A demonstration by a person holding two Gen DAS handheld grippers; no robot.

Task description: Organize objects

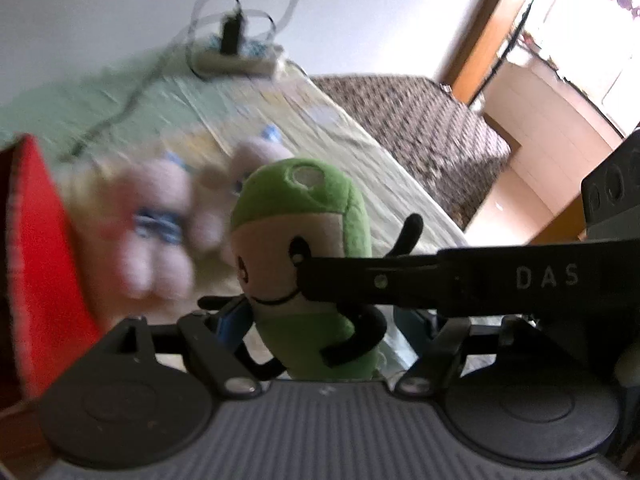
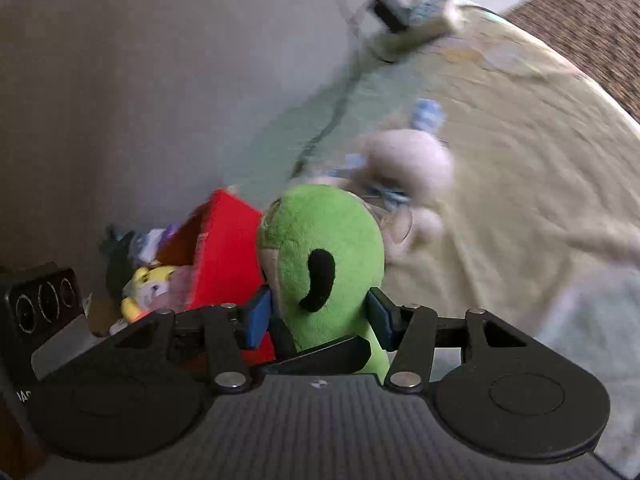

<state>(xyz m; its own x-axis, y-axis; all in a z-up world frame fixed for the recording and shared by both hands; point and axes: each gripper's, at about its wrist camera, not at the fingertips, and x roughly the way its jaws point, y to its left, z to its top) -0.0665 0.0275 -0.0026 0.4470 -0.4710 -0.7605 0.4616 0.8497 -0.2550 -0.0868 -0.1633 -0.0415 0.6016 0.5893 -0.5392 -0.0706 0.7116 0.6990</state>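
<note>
A green plush toy [image 1: 304,248] with black arms and a white face stands upright between the fingers of both grippers. In the right wrist view my right gripper [image 2: 320,316] is shut on the green plush toy [image 2: 324,256], its blue pads [image 2: 258,316] pressing both sides. In the left wrist view the right gripper's black finger [image 1: 360,280] crosses the toy's face from the right. My left gripper [image 1: 320,320] is open, with its pads standing a little off the toy's sides. A red box [image 2: 224,256] with several small toys inside sits just left of the plush.
A pink plush toy [image 1: 160,224] with blue trim lies blurred on the pale bed sheet [image 1: 360,160] behind the green one. A power strip [image 1: 236,60] with a plug and cable lies by the wall. A brown patterned blanket [image 1: 420,120] lies to the right. The red box [image 1: 44,260] edges the left.
</note>
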